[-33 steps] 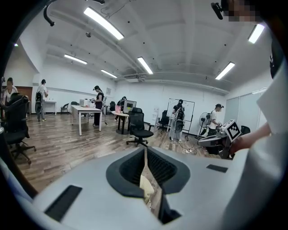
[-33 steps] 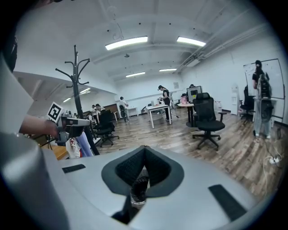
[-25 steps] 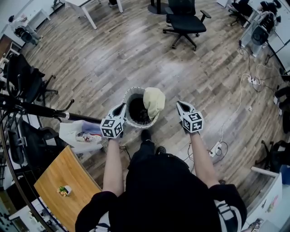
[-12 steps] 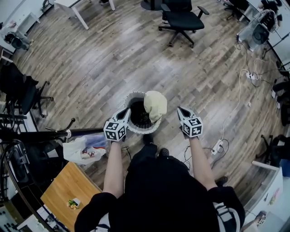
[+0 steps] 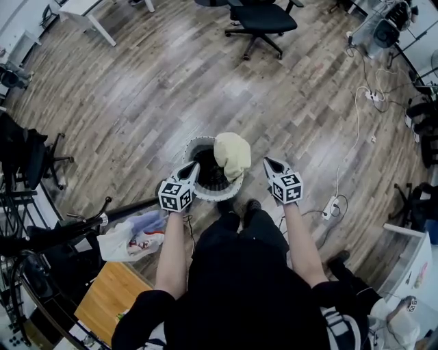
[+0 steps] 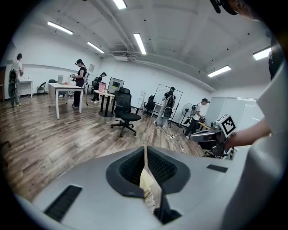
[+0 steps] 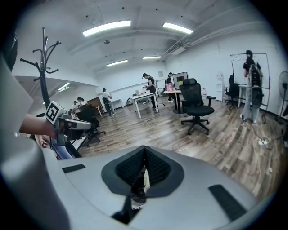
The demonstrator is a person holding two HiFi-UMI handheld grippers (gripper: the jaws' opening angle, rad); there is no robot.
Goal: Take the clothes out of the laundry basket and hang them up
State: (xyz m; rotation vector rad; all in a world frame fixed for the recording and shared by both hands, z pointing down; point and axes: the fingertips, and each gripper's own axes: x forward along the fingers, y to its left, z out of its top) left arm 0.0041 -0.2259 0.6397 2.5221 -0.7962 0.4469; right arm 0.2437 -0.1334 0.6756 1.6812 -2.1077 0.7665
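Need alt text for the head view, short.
Seen from above, a person holds the left gripper and right gripper, both shut and empty, either side of a white laundry basket. Dark clothes lie inside; a pale yellow garment drapes over its rim.

Large open-plan office with grey-brown wood-plank floor (image 5: 137,89), white walls (image 6: 40,56) and long strip lights (image 6: 139,43) across a white ceiling. Black swivel chair (image 5: 256,17) out on the open floor, white desks (image 6: 67,87) further back, pale wooden tabletop (image 5: 113,297) at lower left, tall black coat stand (image 7: 43,63) to the left, white power strip (image 5: 329,206) with trailing cables at right
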